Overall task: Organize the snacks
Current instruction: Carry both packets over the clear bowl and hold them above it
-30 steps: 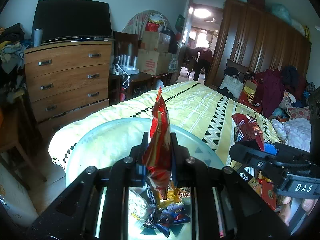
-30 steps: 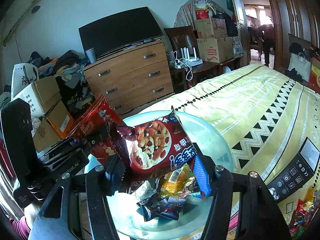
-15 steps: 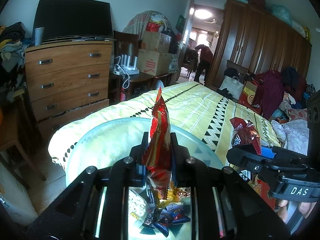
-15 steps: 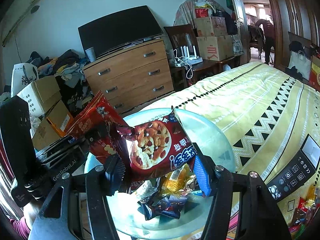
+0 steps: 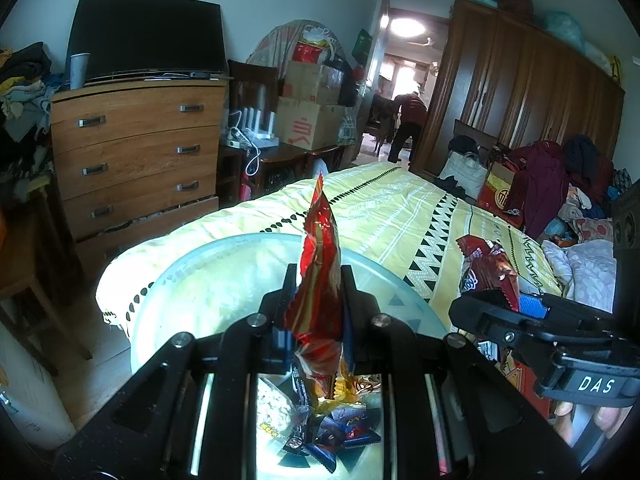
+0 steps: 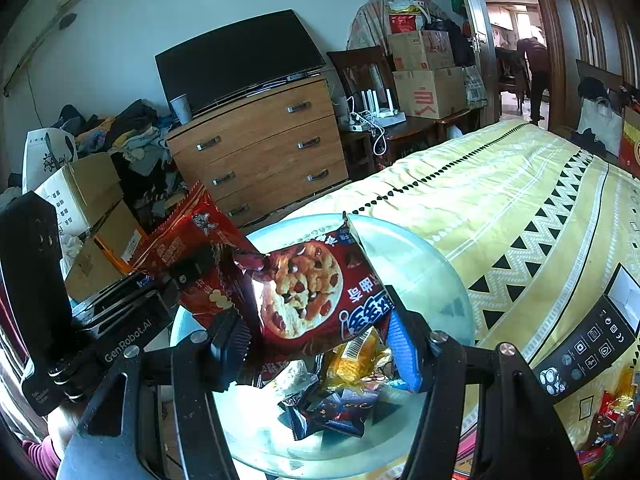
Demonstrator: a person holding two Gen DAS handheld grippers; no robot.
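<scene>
Closest to me, my left gripper (image 5: 316, 300) is clamped tight on a crinkly red foil snack packet (image 5: 320, 276), which I only see edge-on from that side, so its front is unreadable there. From the right wrist camera the same red packet (image 6: 192, 256) shows more of its face, though the print is too small to make out. My right gripper (image 6: 320, 340) is grasping a dark red cookie bag with a chocolate-chip cookie picture (image 6: 316, 292), pinched between its black pad on the left and blue pad on the right; the bag's lower edge is hidden behind the fingers.

Both packets hang over a round pale glass bowl (image 6: 420, 264) sitting on the near end of the bed. Down in the bowl is a small heap of wrapped snacks (image 6: 336, 396): dark blue wrappers, a yellow one, something white. My gripper frame cuts off part of the heap, so I can't count them.

Just to the right, a black box with icons (image 6: 588, 348) lies on the yellow patterned bedspread (image 6: 500, 184). Farther back on the left stands a wooden chest of drawers (image 6: 264, 148) with a black flat screen (image 6: 236, 60) on top.
</scene>
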